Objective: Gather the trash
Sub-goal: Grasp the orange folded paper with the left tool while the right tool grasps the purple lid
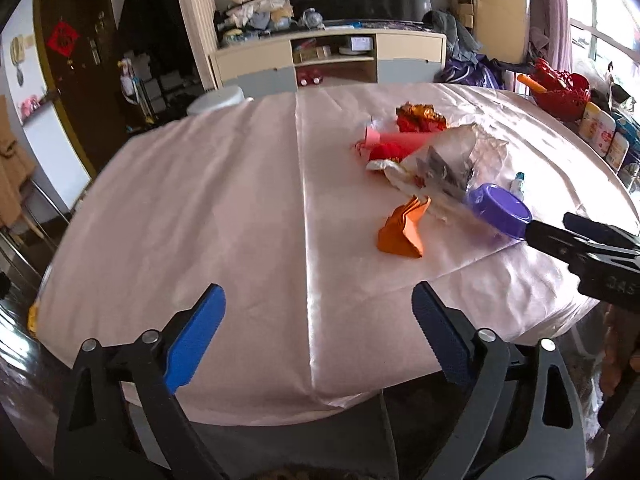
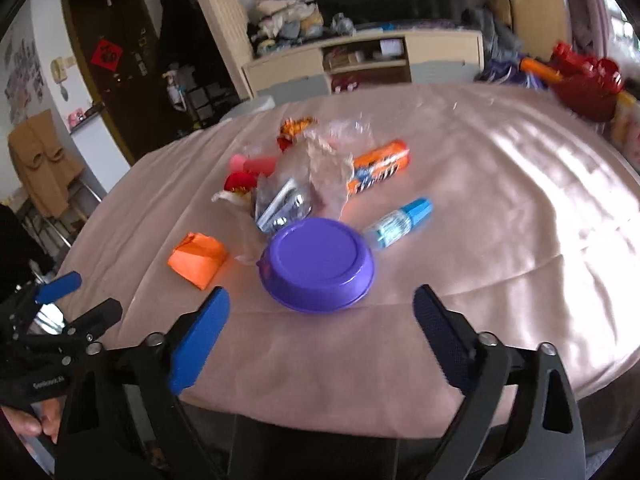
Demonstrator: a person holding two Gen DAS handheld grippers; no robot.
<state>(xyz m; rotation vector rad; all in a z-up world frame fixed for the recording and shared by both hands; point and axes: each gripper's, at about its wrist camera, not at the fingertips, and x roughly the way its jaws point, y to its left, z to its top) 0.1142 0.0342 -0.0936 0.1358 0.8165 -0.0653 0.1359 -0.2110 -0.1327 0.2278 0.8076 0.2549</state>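
Observation:
A pile of trash lies on the round table with a pink cloth [image 1: 200,208]. An upturned purple bowl [image 2: 316,264] sits nearest, also in the left wrist view [image 1: 500,208]. Beside it lie a crumpled orange paper [image 2: 198,258] [image 1: 402,232], a small blue bottle [image 2: 400,222], an orange snack tube [image 2: 380,166], clear plastic bags [image 2: 320,164] and red and gold wrappers [image 1: 420,118]. My right gripper [image 2: 320,312] is open just in front of the bowl. My left gripper [image 1: 318,312] is open and empty over bare cloth at the table's near edge.
A red basket [image 1: 560,88] and several bottles [image 1: 600,132] stand at the table's right edge. A cream cabinet [image 1: 332,60] stands behind the table and a dark door [image 1: 76,52] at the left. A chair with a brown coat [image 2: 44,164] stands left.

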